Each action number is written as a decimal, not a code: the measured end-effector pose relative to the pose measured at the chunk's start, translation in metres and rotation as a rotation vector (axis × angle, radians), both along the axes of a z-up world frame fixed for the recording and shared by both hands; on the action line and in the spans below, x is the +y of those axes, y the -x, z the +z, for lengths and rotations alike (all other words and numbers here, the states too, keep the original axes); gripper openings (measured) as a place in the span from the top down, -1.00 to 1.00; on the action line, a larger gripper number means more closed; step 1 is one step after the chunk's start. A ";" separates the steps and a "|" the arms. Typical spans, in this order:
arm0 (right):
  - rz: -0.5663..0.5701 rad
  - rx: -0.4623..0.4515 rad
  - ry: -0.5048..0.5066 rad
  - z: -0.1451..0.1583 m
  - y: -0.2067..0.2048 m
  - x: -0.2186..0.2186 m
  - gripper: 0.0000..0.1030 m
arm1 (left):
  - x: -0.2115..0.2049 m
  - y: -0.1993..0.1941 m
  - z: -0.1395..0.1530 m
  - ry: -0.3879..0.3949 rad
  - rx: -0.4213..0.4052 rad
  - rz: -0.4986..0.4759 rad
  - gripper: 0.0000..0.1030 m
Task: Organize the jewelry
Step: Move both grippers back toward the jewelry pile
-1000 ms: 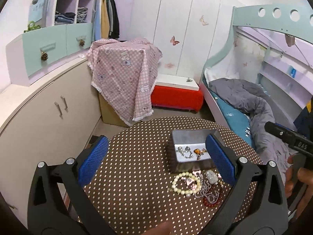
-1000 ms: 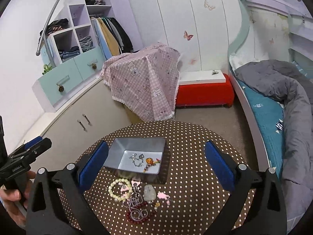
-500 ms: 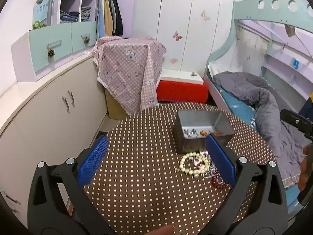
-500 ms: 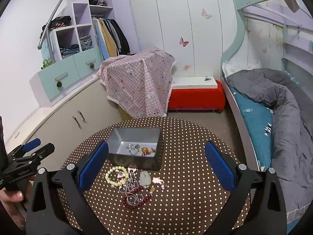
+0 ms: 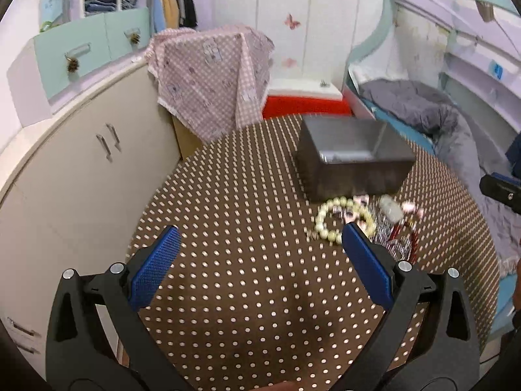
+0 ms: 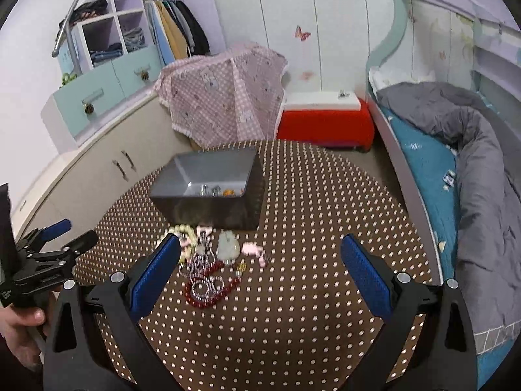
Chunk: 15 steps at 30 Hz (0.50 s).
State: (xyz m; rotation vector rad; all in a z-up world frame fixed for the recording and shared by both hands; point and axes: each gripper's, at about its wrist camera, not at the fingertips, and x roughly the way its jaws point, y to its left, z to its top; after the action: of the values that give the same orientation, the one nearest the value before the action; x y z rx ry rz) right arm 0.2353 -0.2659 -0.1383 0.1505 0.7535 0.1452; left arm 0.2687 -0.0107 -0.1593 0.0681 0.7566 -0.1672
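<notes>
Loosely piled, jewelry heap (image 6: 211, 260) lies on polka-dot tabletop (image 6: 293, 293), just in front of grey box (image 6: 208, 189). Pearl bracelet (image 5: 342, 221) at heap's left edge, red bead bracelet (image 6: 208, 288) nearest camera, pale green pendant (image 6: 227, 244) approx. in middle, pink bits beside it. Few small pcs already inside box. Left gripper (image 5: 260, 267) above table, left of heap, jaws wide apart, nothing btwn them. Right gripper (image 6: 260, 270) over heap, jaws wide apart, empty. Pink checked cloth (image 6: 224, 94) w/ red bench (image 6: 325, 123) behind table.

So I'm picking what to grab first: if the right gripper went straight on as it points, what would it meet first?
Probably the jewelry pile, near its red bead bracelet; the right gripper is open and empty. Depth is uncertain.
</notes>
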 end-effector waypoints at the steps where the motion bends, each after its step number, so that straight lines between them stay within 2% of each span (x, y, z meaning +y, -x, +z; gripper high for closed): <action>1: 0.010 0.012 0.001 -0.004 0.000 0.002 -0.84 | -0.002 -0.003 -0.007 -0.012 0.014 -0.009 -0.88; 9: 0.114 0.058 -0.008 -0.024 0.001 0.025 -0.84 | -0.016 -0.032 -0.047 -0.053 0.099 -0.068 -0.85; 13: 0.167 0.072 -0.003 -0.029 0.001 0.039 -0.83 | -0.023 -0.047 -0.059 -0.068 0.144 -0.100 -0.56; 15: 0.188 0.083 -0.008 -0.033 0.001 0.043 -0.82 | -0.025 -0.049 -0.058 -0.059 0.144 -0.118 -0.48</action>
State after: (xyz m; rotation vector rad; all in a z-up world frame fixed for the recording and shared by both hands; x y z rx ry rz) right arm 0.2341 -0.2227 -0.1714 0.0935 0.8492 0.3218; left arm 0.3174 -0.0356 -0.2174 0.1577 0.9017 -0.2639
